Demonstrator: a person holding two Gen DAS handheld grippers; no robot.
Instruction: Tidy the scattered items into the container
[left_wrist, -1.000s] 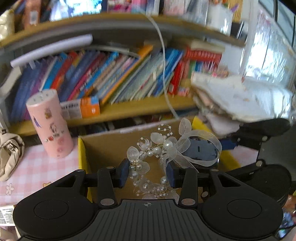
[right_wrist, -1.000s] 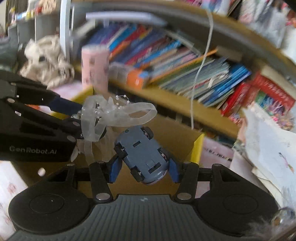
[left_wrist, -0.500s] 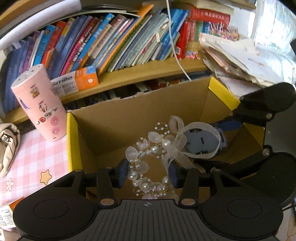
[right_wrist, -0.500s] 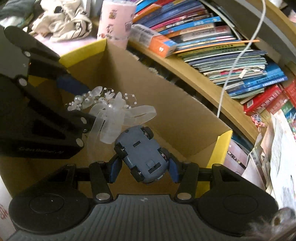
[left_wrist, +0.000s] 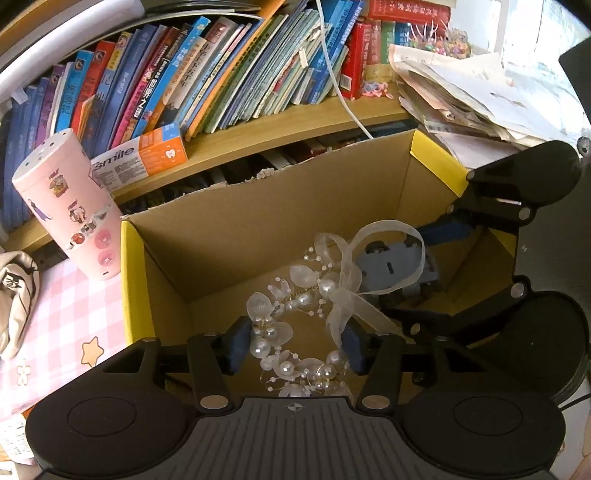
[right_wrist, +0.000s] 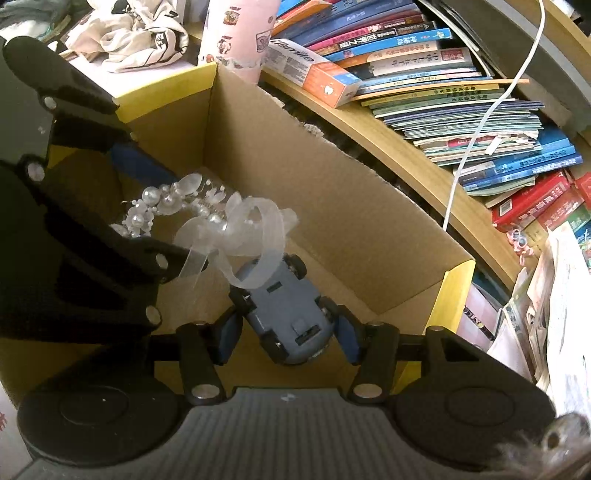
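Both tools are noted over the cardboard box (left_wrist: 258, 229) interior, jaws just spreading: left tool (left_wrist: 293, 345) flanks the pearl wreath (left_wrist: 295, 332), right tool (right_wrist: 286, 338) the toy car (right_wrist: 284, 314), each lengthwise between slackened pads.

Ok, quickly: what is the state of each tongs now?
Left tongs: just opening, pearl headpiece between them; grip cannot be told.
Right tongs: just opening, toy car between them; grip cannot be told.
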